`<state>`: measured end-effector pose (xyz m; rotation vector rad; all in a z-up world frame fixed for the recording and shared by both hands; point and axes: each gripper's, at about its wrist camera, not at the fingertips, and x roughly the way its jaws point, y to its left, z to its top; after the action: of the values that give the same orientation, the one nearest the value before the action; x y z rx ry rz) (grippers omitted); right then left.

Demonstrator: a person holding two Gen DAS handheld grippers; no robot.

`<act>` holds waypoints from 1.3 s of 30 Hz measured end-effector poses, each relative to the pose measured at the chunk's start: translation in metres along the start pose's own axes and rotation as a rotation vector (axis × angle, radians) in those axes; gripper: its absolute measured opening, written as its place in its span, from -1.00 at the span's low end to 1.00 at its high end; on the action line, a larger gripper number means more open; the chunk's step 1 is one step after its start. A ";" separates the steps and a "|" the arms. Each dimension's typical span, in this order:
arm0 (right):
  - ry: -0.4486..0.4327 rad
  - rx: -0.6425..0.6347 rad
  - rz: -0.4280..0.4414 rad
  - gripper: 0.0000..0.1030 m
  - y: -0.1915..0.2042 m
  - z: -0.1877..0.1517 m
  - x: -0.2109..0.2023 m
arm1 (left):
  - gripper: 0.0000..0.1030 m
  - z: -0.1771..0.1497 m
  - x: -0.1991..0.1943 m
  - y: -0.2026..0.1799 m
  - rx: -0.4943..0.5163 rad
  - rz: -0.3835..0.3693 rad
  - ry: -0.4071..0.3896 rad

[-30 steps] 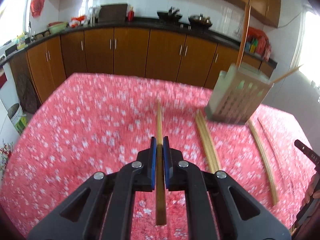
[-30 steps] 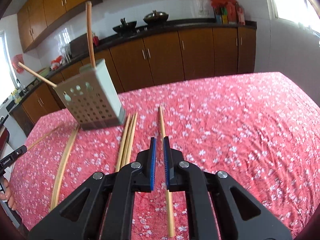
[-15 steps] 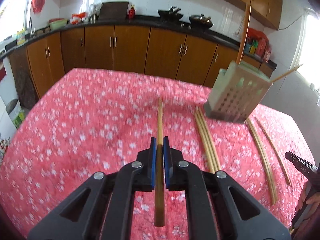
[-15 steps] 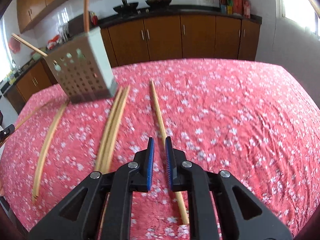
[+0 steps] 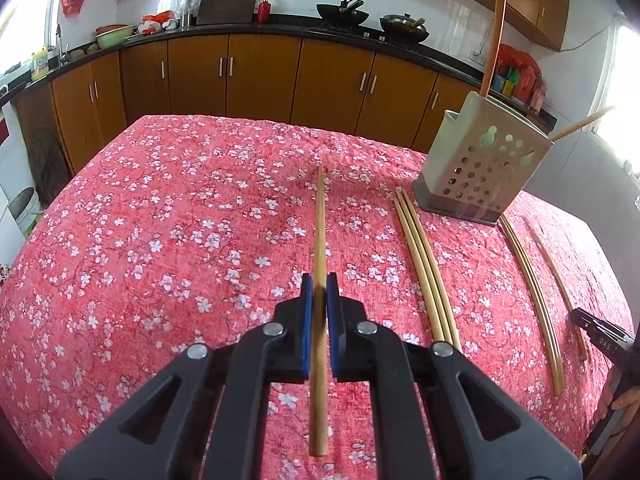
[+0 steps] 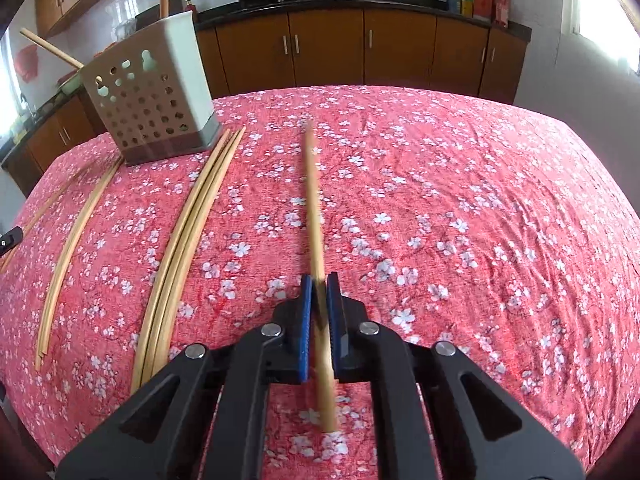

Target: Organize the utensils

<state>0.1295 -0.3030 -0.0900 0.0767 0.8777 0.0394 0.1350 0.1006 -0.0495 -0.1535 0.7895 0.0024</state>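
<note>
The left gripper (image 5: 319, 284) has its blue-padded jaws pinching a chopstick (image 5: 320, 240) that runs lengthwise through them, its long axis pointing toward twelve o'clock, the far tip reaching out over the worktop (image 5: 160, 216) with its red blossom-print cloth, the near end sticking back between the black arms. The right gripper (image 6: 320, 284) likewise has its jaws pressed onto a second chopstick (image 6: 314, 208), pointing a hair toward eleven o'clock; this one is smeared with blur, so I cannot tell whether its far tip touches the cloth. At two o'clock in the left view stands the perforated grey utensil holder (image 5: 482, 164), tilted by the lens, with two sticks poking out of its top; how deep they sit inside is hidden by its walls. Just beside its base lies a bundle of chopsticks (image 5: 424, 264), lengthwise toward twelve, and farther right a pair of chopsticks (image 5: 532, 284) and a thinner single one half lost at the edge. At four o'clock a black tool tip (image 5: 600, 334) carries pale lettering, too small and cut off to read. A yellow bottle (image 5: 40, 66) by the sink at ten o'clock has a label I cannot make out.
</note>
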 end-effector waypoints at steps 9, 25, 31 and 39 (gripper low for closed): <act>-0.145 0.037 0.028 -0.86 0.001 0.014 -0.031 | -0.85 0.012 -0.021 -0.002 0.004 0.005 -0.080; -0.400 0.091 0.073 -0.86 -0.004 0.045 -0.092 | -0.95 0.051 -0.075 -0.011 -0.011 -0.048 -0.266; -0.433 0.088 0.083 -0.86 0.000 0.057 -0.101 | -0.97 0.068 -0.085 -0.018 0.029 -0.044 -0.304; -0.442 0.075 0.096 -0.86 0.007 0.055 -0.104 | -0.88 0.042 -0.054 -0.004 0.064 -0.039 -0.141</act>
<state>0.1051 -0.3058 0.0251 0.1902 0.4334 0.0763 0.1262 0.1051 0.0185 -0.1067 0.6449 -0.0488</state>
